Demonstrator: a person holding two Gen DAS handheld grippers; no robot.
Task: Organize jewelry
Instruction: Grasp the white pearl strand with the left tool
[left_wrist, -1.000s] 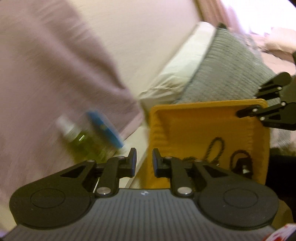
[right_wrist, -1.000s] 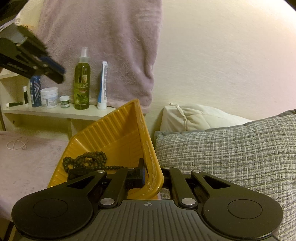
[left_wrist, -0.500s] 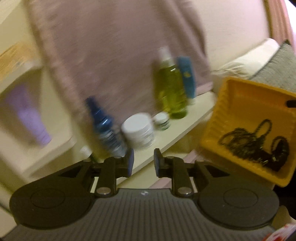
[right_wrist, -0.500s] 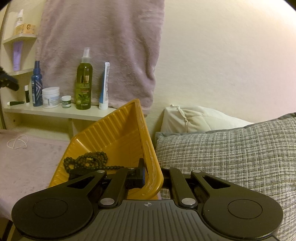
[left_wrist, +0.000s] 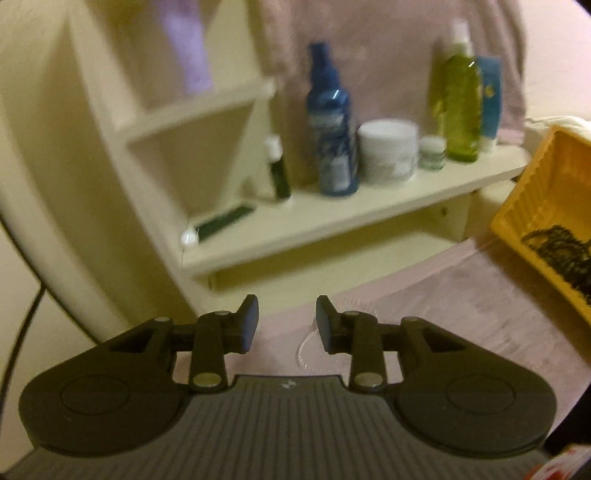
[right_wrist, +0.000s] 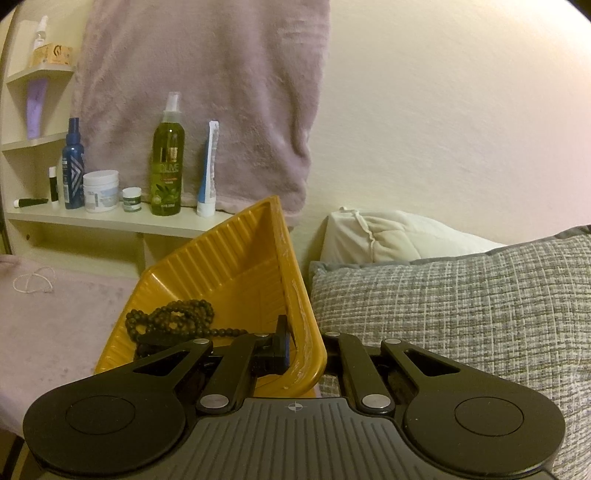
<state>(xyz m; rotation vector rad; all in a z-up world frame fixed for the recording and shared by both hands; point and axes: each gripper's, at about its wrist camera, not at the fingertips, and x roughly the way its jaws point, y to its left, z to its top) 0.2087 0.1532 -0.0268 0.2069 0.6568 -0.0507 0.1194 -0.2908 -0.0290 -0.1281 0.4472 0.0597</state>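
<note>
Already stowed: black beads in yellow tray, right claw clamped on its rim. Outstanding: pale chain on bed; left claw, just opening, stood empty above it.

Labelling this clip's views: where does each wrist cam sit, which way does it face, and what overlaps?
Left wrist: on the left gripper, jaws open and just widening, nothing between; looks down over the pink cover at a pale necklace and the shelf.
Right wrist: on the right gripper, shut on the rim of the tilted yellow tray; faces the wall and the grey pillow.
Shared: tray, black beads, shelf bottles, necklace.
</note>
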